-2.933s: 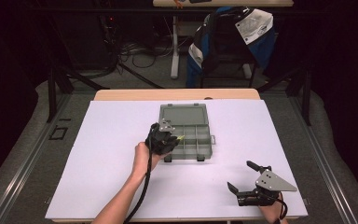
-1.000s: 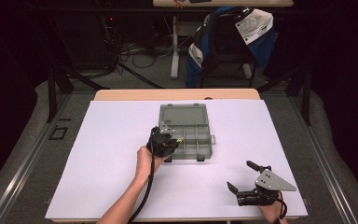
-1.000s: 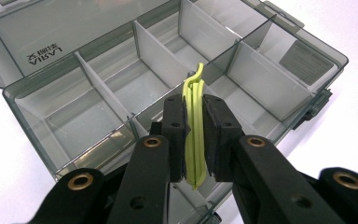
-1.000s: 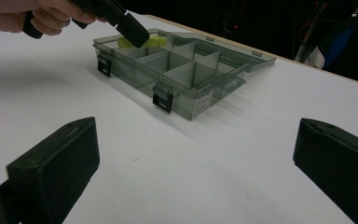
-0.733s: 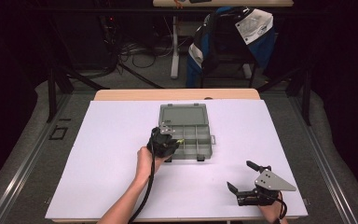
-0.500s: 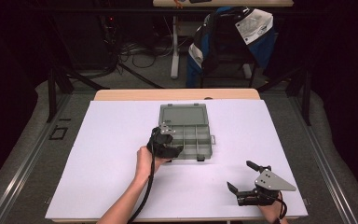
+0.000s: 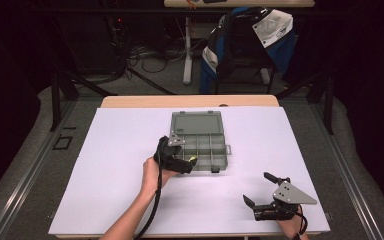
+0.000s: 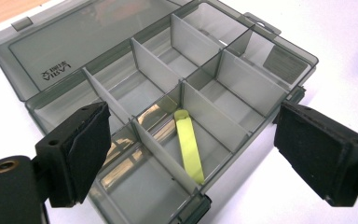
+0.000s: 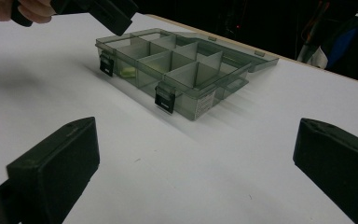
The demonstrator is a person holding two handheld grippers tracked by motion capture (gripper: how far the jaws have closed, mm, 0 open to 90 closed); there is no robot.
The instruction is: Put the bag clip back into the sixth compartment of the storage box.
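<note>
Strip, yellow, now lies in a near compartment of the open box, my left gripper having just spread its jaws empty above it; right gripper rests agape, well apart; placing looks done, lid unclosed.

My white surface carries one thing directly: an open grey compartment box, lid laid flat behind it.

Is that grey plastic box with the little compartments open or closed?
Open. The compartment box has its lid folded flat back on the table, dividers exposed, and a yellow strip lies in one compartment.
</note>
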